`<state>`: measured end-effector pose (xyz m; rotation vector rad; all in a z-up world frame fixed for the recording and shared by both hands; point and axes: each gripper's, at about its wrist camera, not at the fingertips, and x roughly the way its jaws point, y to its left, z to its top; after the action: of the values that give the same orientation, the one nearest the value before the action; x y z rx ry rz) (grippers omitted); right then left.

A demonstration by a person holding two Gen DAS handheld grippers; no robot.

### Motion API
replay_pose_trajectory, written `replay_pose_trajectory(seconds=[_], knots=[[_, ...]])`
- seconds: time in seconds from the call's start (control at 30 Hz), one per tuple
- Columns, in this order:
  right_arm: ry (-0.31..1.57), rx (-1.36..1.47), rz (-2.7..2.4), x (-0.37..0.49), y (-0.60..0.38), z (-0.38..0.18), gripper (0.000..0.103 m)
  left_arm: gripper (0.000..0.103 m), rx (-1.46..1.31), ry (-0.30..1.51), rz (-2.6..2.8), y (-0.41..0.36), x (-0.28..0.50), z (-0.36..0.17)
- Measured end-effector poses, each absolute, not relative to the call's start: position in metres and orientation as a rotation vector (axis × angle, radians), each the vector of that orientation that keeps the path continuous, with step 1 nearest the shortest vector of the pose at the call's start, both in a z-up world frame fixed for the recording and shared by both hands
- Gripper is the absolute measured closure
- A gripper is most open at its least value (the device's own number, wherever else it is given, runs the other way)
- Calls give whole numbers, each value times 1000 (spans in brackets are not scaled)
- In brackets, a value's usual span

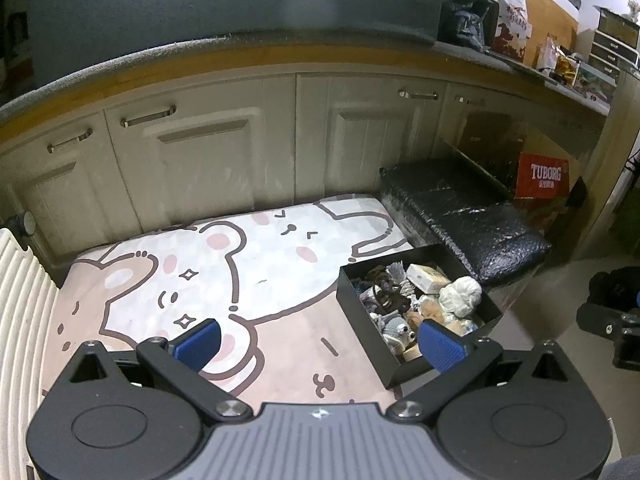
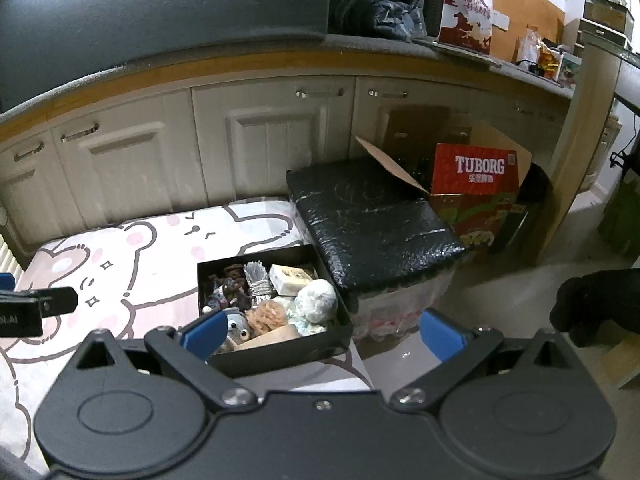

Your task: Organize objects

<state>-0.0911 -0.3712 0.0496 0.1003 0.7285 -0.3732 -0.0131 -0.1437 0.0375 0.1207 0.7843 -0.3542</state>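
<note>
Hovering above a cartoon-bear play mat [image 1: 248, 264] in front of cream cabinet doors [image 1: 192, 160]: left gripper [image 1: 318, 342] and right gripper [image 2: 320, 334], both spread wide with blue pads [image 1: 200, 342] well apart, gripping nothing. Sitting at the mat's right-hand edge, just beside a black padded bench [image 2: 372, 220]: an open black box [image 2: 280, 354], crowded with small things. Showing among them: a white yarn ball [image 2: 318, 300], a pale boxed item [image 2: 290, 278], a grey tasselled bundle [image 2: 256, 278], a tan fuzzy toy [image 2: 268, 314], a grey googly-eyed plush [image 2: 238, 326] and dark brown figures [image 2: 234, 284], all heaped without clear order. Lying bare of loose pieces: the visible stretch of mat, apart from one tiny dark fleck too small to identify. Standing behind the bench: a red Tuborg carton [image 2: 476, 172] inside an opened cardboard box. Fitting two stages equally: everything gathered into the box with the sorting finished, or the box full and waiting to be emptied and laid out. Pointing more squarely at the box: the right gripper, its left pad overlapping the near rim in that view. Peeking in at the far left of the right wrist view: part of the other gripper. Remaining unsettled: which stage this is.
</note>
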Motion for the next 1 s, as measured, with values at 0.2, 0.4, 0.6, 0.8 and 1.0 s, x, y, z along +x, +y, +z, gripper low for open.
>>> replay_pose_trajectory(seconds=[0.2, 0.4, 0.6, 0.8, 1.0], knots=[[739, 108, -372, -89, -370, 48, 0, 0, 145, 801, -336, -147, -10, 33], [744, 117, -373, -88, -369, 47, 0, 0, 144, 803, -333, -147, -11, 33], [747, 119, -376, -87, -371, 48, 0, 0, 142, 806, -335, -146, -10, 32], [748, 119, -377, -87, -370, 47, 0, 0, 144, 806, -334, -146, -9, 32], [752, 119, -374, -87, -370, 46, 0, 0, 142, 807, -335, -146, -9, 32]])
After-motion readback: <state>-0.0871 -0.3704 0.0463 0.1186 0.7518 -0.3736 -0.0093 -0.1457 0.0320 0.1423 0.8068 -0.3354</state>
